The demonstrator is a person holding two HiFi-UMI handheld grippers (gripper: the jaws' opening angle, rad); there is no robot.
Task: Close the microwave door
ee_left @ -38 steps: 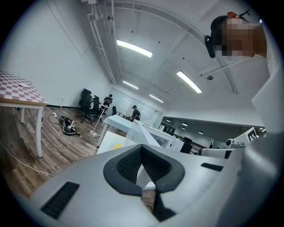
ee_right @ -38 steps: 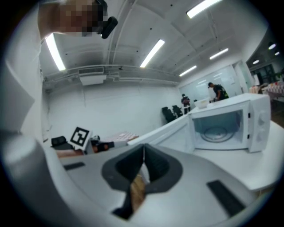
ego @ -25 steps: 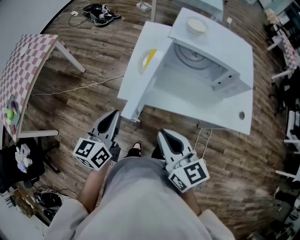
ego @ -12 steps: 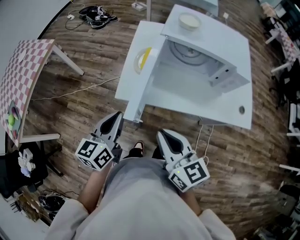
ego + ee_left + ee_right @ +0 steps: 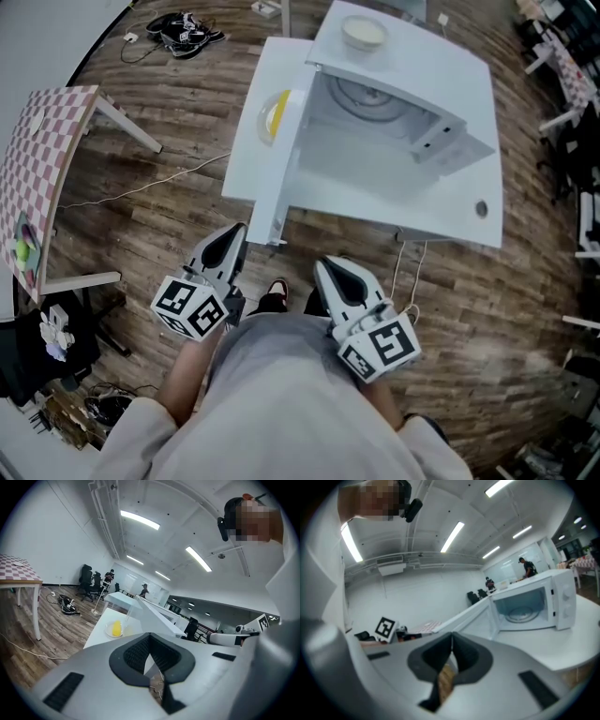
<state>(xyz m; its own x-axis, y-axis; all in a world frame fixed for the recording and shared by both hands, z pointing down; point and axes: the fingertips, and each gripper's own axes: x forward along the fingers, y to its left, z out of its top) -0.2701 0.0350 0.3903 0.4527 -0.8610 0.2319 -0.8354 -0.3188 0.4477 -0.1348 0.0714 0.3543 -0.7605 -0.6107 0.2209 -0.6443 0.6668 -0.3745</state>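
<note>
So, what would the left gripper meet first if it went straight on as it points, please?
Probably the free end of the open microwave door, just ahead of the left gripper; depth is unclear, so it could be the table edge instead.

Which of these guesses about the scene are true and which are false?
1. The white microwave oven has its door swung open. True.
2. Both grippers are pressing on that door. False: the left gripper and the right gripper hang near the person's body, apart from it, jaws together and empty.
3. A pale round bowl sits on top of the microwave. True.
4. The yellow item on the small plate is inside the microwave. False: it lies on the white table beside the open door, and the round glass turntable looks bare.
</note>
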